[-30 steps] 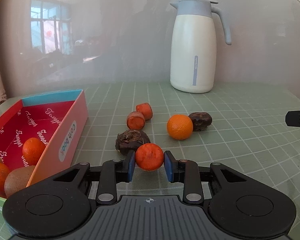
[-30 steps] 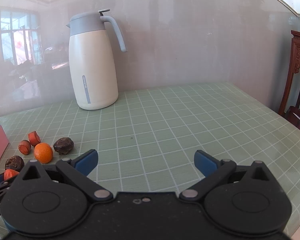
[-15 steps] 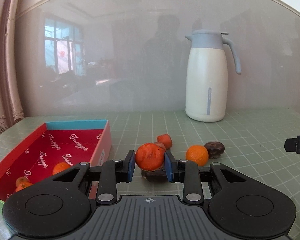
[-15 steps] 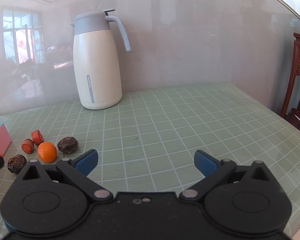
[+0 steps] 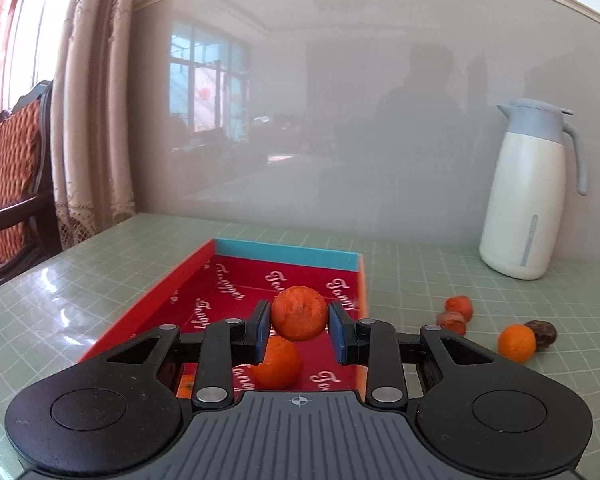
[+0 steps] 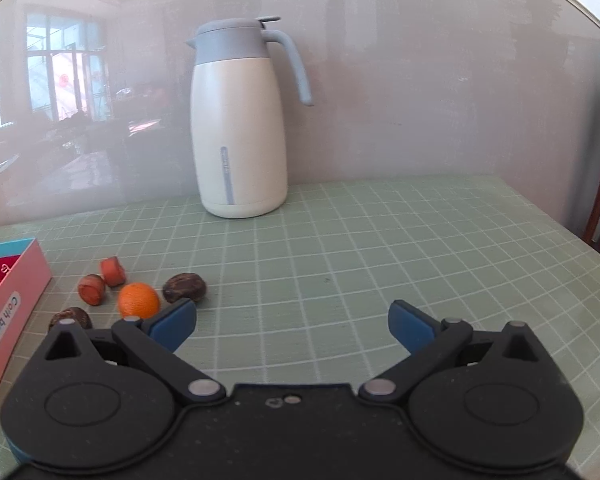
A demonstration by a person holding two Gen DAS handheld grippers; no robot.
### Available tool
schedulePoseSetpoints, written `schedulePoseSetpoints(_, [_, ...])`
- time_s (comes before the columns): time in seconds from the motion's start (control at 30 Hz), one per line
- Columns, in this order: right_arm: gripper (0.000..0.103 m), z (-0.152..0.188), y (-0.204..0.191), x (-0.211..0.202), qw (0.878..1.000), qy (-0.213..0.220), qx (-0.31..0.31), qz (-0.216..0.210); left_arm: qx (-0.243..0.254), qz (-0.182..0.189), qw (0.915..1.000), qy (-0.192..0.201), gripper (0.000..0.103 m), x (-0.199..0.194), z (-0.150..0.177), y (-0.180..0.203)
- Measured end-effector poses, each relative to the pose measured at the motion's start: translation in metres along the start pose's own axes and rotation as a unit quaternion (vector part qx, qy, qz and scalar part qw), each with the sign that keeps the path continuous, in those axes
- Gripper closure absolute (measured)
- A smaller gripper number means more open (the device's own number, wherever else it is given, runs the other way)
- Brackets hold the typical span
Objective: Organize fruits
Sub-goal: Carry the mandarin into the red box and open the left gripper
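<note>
My left gripper (image 5: 299, 328) is shut on a small orange tangerine (image 5: 299, 313) and holds it above the red box (image 5: 284, 280) with the blue far wall. Another orange (image 5: 276, 364) lies in the box under it. On the table to the right lie two small red-orange fruits (image 5: 458, 307), an orange (image 5: 517, 343) and a dark brown fruit (image 5: 544, 333). My right gripper (image 6: 294, 322) is open and empty above the table. In the right wrist view the orange (image 6: 138, 301), dark fruits (image 6: 184, 287) and red-orange fruits (image 6: 112, 272) lie left of it.
A white jug with a grey-blue lid (image 5: 528, 196) stands at the back; it also shows in the right wrist view (image 6: 242, 120). The box's pink side (image 6: 8, 312) is at the left. A wooden chair (image 5: 8, 184) stands past the table's left edge.
My left gripper lifted the tangerine off the table and carried it left, over the red box. My right gripper moved a little left toward the loose fruits, still open.
</note>
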State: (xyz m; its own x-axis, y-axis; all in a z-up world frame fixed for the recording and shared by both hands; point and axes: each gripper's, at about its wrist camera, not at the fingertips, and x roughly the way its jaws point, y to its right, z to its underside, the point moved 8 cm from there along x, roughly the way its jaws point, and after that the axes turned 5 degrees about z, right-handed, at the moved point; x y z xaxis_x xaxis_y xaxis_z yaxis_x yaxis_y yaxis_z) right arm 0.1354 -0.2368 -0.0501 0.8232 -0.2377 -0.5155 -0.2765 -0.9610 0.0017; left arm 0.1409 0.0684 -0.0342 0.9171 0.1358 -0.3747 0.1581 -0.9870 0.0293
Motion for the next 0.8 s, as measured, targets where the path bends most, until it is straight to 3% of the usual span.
schedulePoseSetpoints(0.23, [0.0,0.0,-0.031,-0.001,1.0,-0.001,-0.018,-0.023,-0.037,-0.033,0.9982,-0.034,0.072,0.018,0.007,-0.041])
schedulePoseSetpoints(0.57, [0.0,0.001,-0.053,-0.005,0.999,0.002,-0.028,-0.038,-0.08,-0.04,0.9924,-0.084,0.072,0.037,0.021,-0.062])
schedulePoseSetpoints(0.8, [0.0,-0.001,-0.048,-0.006,0.999,0.004,-0.025,-0.034,-0.083,-0.047,0.9926,-0.074,0.071,0.031,0.019,-0.062])
